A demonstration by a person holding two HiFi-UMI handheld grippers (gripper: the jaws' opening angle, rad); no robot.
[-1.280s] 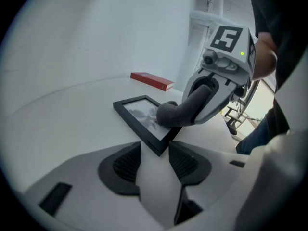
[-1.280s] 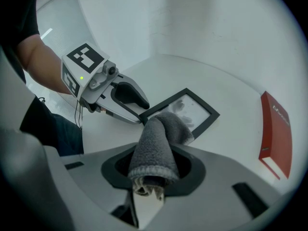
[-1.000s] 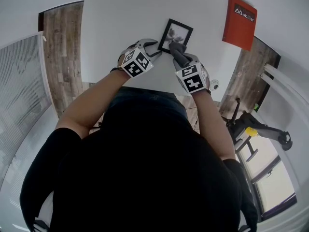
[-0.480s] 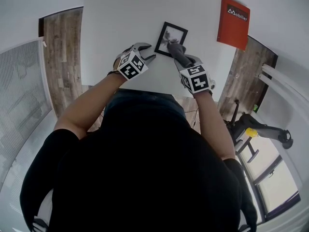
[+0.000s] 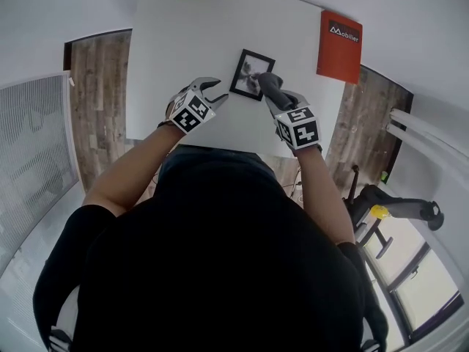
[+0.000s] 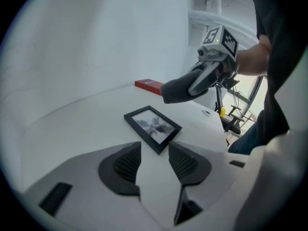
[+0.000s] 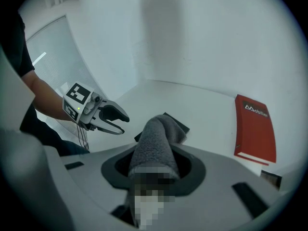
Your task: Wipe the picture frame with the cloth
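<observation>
A black picture frame (image 5: 251,75) with a grey photo lies flat on the white table (image 5: 190,42). My right gripper (image 5: 274,95) is shut on a rolled grey cloth (image 5: 267,83); the cloth's end hangs over the frame's right edge. In the left gripper view the cloth (image 6: 179,89) is held above the table, clear of the frame (image 6: 153,128). My left gripper (image 5: 217,92) stands open and empty, a little to the left of the frame. In the right gripper view the cloth (image 7: 156,141) hides most of the frame (image 7: 179,123).
A red book (image 5: 339,46) lies on the table to the right of the frame, also in the right gripper view as the red book (image 7: 255,129). The table's near edge runs just below both hands. Wooden floor and a chair base (image 5: 396,211) lie beyond the table.
The left gripper has drawn back from the frame's near corner and now stands apart from it. The right gripper has lifted the cloth off the frame's glass.
</observation>
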